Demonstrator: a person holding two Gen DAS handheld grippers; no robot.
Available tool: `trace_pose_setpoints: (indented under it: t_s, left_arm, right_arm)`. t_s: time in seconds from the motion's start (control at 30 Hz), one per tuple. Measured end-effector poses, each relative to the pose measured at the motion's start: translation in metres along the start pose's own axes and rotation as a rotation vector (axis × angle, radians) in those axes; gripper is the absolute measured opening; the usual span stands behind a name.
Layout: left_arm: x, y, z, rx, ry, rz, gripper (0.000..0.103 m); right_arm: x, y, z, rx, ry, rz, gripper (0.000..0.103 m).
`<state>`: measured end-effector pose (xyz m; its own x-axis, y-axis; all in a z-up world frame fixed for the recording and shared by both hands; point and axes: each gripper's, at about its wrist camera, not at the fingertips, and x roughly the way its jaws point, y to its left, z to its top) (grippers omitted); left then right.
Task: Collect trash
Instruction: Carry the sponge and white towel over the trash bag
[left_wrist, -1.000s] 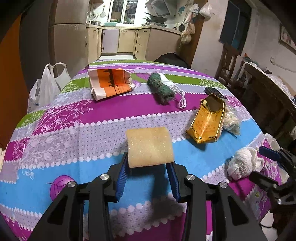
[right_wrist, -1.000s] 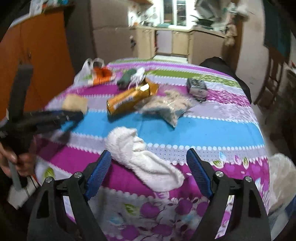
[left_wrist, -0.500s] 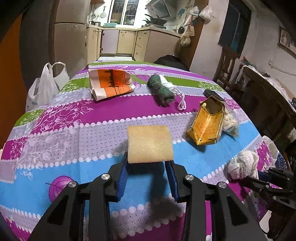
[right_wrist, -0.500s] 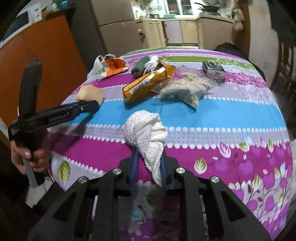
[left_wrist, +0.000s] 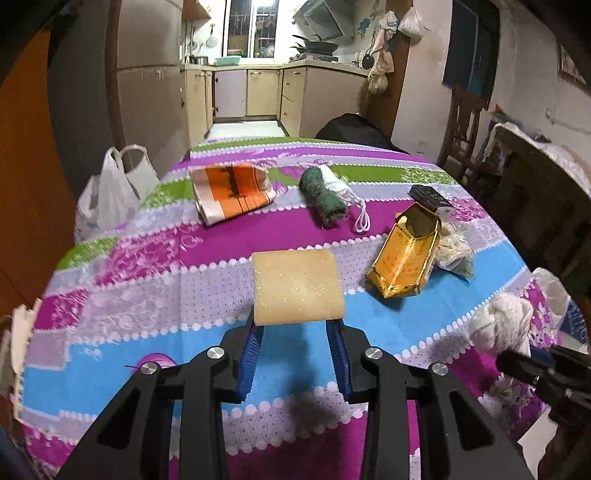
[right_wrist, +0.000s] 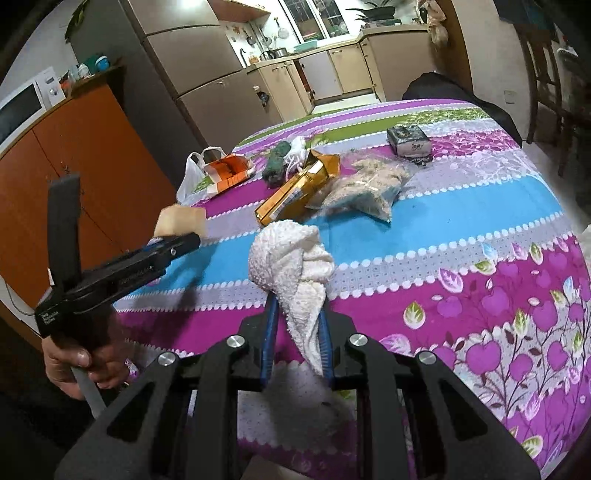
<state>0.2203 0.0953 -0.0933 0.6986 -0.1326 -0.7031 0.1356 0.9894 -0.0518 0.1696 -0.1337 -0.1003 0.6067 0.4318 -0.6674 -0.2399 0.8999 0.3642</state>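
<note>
Indoors, striped floral tablecloth, kitchen cabinets behind, orange cupboard.

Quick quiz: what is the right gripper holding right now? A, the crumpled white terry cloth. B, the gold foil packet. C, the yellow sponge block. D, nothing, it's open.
A: the right gripper is shut on the crumpled white terry cloth, lifted off the table, while the yellow sponge block sits in the left gripper.

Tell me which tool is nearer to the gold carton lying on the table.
Probably left, but it's close. The left tool, shut on the yellow sponge, hangs just left of the gold carton. The right tool, shut on the white cloth, sits nearer the table's edge.
</note>
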Motion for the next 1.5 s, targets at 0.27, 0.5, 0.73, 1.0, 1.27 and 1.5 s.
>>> trace_pose_setpoints:
  t_s: [0.27, 0.5, 0.73, 1.0, 1.27, 1.5]
  left_arm:
    - [-0.027, -0.037, 0.017, 0.103, -0.059, 0.057, 0.035]
    - [-0.047, -0.082, 0.038, 0.190, -0.127, 0.052, 0.035]
    - [-0.058, -0.138, 0.053, 0.284, -0.170, 0.006, 0.035]
    - [-0.059, -0.219, 0.060, 0.395, -0.190, -0.079, 0.035]
    - [-0.053, -0.305, 0.057, 0.506, -0.179, -0.183, 0.035]
    - [-0.035, -0.389, 0.050, 0.638, -0.098, -0.325, 0.035]
  right_arm:
    - [-0.026, -0.004, 0.006, 0.022, -0.041, -0.009, 0.019]
    - [-0.073, -0.023, 0.026, 0.045, -0.112, -0.046, 0.019]
    - [-0.124, -0.061, 0.040, 0.099, -0.155, -0.137, 0.019]
    - [-0.189, -0.110, 0.043, 0.143, -0.195, -0.303, 0.019]
    - [-0.242, -0.162, 0.030, 0.211, -0.192, -0.456, 0.019]
    - [-0.265, -0.200, 0.010, 0.286, -0.122, -0.540, 0.019]
